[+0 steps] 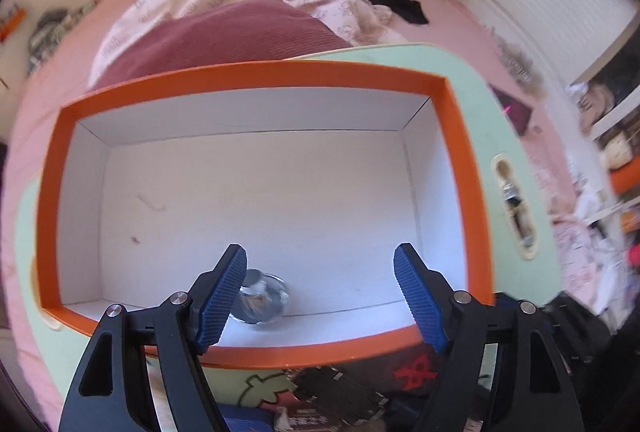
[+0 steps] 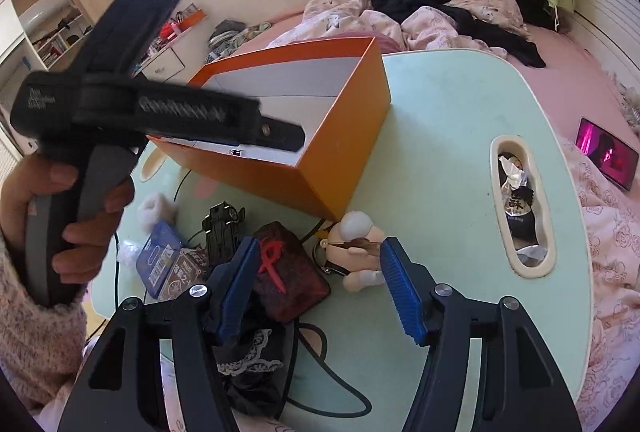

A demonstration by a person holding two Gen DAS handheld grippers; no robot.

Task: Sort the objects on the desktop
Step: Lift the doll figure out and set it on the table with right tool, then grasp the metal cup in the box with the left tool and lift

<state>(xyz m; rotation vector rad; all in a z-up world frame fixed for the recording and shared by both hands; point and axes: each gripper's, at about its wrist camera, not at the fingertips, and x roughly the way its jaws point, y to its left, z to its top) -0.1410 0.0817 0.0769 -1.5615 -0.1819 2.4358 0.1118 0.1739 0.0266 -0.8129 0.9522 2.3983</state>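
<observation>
left wrist view gives us a small clear glass bottle (image 1: 262, 298) with a silvery cap, round and glossy, lying on the white floor of the orange box (image 1: 256, 73) near its front wall, just beside our left gripper (image 1: 320, 298)'s ribbed blue left pad, partly behind it. its jaws stand wide apart, gripping nothing. our right gripper (image 2: 318, 288) also gapes empty above a dark red pouch (image 2: 286, 272) bearing a red mark and a bald figurine (image 2: 356, 252) on the mint table (image 2: 440, 135). writing on the blue tin (image 2: 158, 260) is unreadable.
</observation>
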